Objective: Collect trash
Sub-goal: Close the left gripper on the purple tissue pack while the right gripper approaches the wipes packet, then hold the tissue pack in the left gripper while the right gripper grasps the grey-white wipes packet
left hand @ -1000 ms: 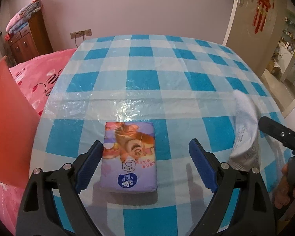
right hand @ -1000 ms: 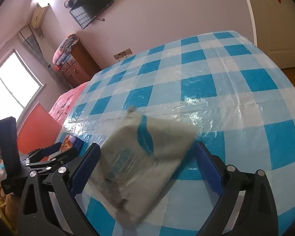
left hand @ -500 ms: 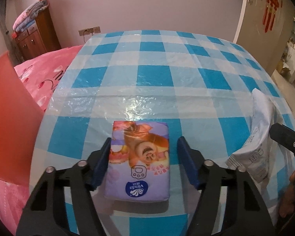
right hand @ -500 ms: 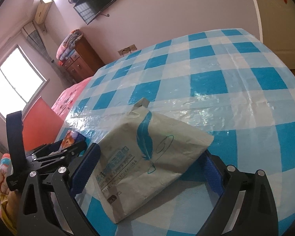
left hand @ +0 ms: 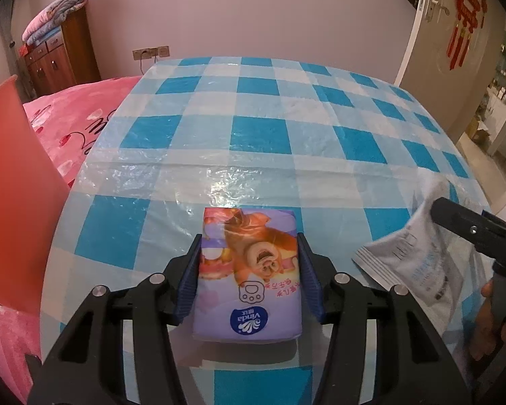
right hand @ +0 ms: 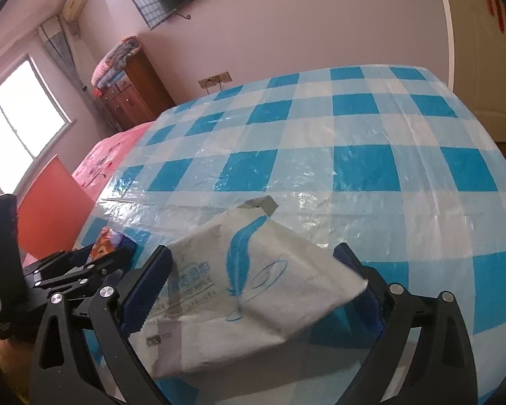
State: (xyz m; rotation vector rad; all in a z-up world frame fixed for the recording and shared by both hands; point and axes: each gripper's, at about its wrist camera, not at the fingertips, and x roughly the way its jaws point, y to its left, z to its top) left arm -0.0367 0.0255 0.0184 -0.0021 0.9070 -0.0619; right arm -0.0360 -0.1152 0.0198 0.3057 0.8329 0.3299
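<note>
A purple Vinda tissue pack (left hand: 249, 270) with a cartoon bear lies on the blue-checked table (left hand: 270, 135). My left gripper (left hand: 249, 263) is shut on it, both blue pads pressed against its sides. A white tissue pack with a blue feather print (right hand: 249, 283) lies near the table's front edge; it also shows in the left wrist view (left hand: 418, 260). My right gripper (right hand: 253, 270) is around it, jaws wide, pads touching its two edges. The left gripper and purple pack also show in the right wrist view (right hand: 108, 246).
A red board (left hand: 13, 202) stands at the table's left edge, with a pink bed (left hand: 74, 121) behind it. A wooden cabinet (left hand: 60, 57) stands by the far wall. An open door (left hand: 455, 33) is at the right.
My left gripper closed from wide open onto the purple pack. My right gripper moved in around the white pack, its jaws narrowing slightly onto the pack's edges.
</note>
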